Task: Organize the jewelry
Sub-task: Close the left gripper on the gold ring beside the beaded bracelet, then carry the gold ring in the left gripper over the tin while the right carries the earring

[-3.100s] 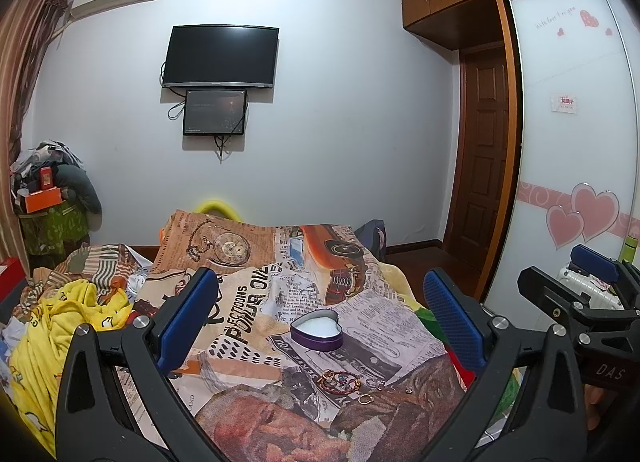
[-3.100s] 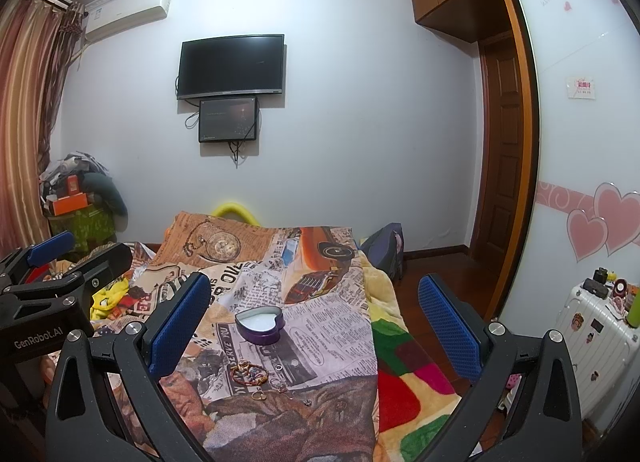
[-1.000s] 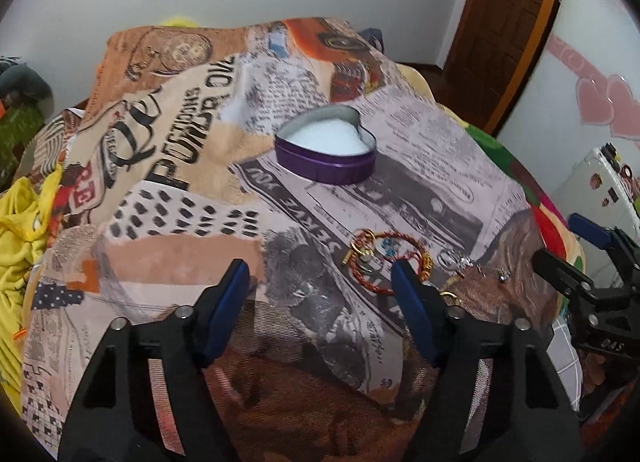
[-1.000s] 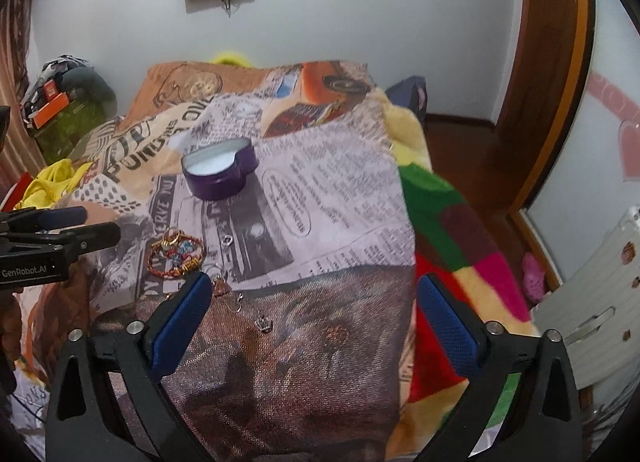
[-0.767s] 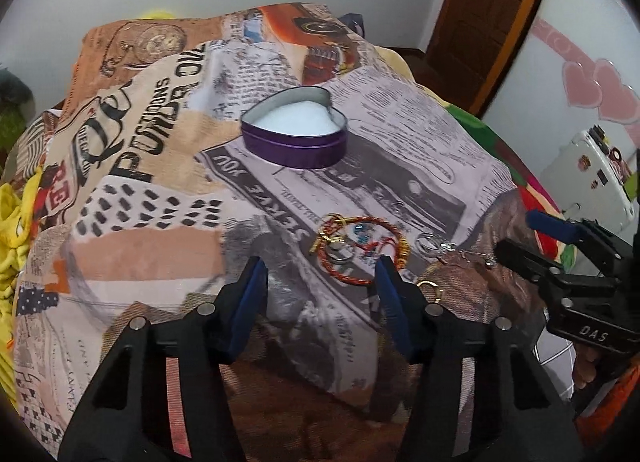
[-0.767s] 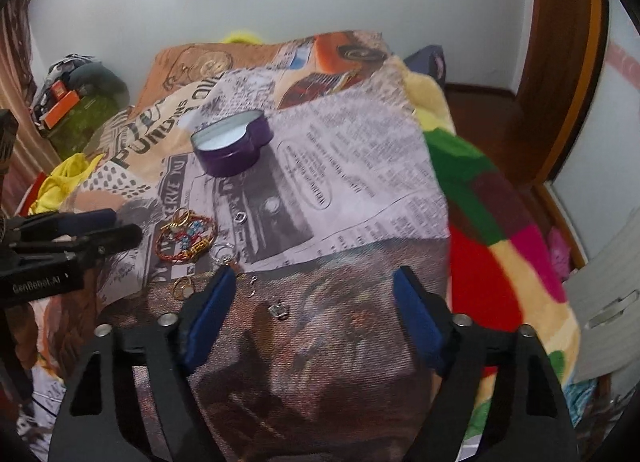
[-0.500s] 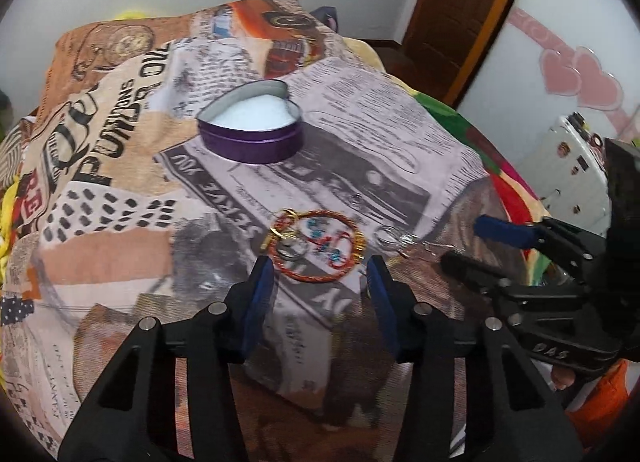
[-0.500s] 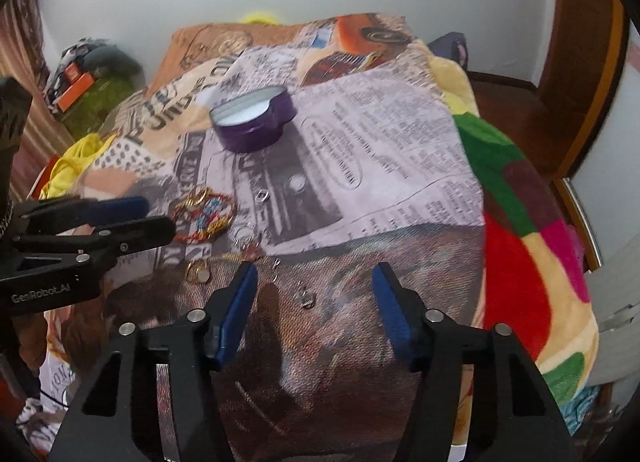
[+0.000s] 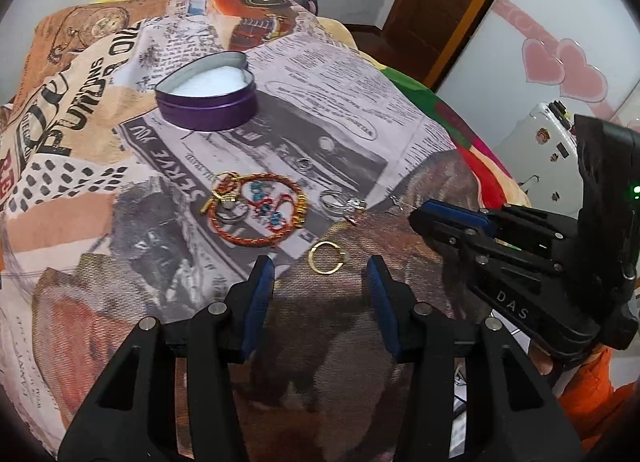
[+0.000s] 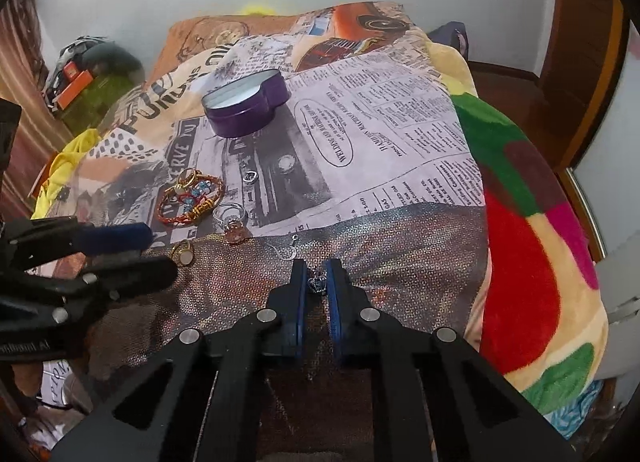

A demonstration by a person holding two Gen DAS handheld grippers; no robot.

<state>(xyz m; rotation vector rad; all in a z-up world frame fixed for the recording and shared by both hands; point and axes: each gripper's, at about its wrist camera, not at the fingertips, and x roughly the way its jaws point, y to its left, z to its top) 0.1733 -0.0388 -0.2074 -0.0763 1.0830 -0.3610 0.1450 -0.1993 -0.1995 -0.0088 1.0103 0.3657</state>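
Loose jewelry lies on a newspaper-print blanket (image 9: 344, 110). My right gripper (image 10: 316, 282) is shut on a small silver charm (image 10: 316, 283) down on the dark part of the cloth; it also shows in the left wrist view as the right gripper (image 9: 418, 216). My left gripper (image 9: 320, 276) is open, low over the cloth, with a gold ring (image 9: 326, 257) just ahead of its tips and untouched. A red braided bracelet (image 9: 256, 210), a silver ring (image 9: 332, 200) and an earring hook (image 10: 286, 250) lie nearby. The open purple heart tin (image 9: 208, 94) stands farther back.
A colourful fleece blanket (image 10: 532, 254) hangs off the bed's right side. A white suitcase (image 9: 552, 142) and a wooden door (image 9: 448, 2) are to the right. Yellow cloth (image 10: 64, 166) and clutter sit at the left. An orange sleeve (image 9: 592, 394) shows behind the right gripper.
Both grippers dipped toward the bed. The right jaws went from wide open to shut on the silver charm. The left jaws narrowed and shifted right from the bracelet to the gold ring.
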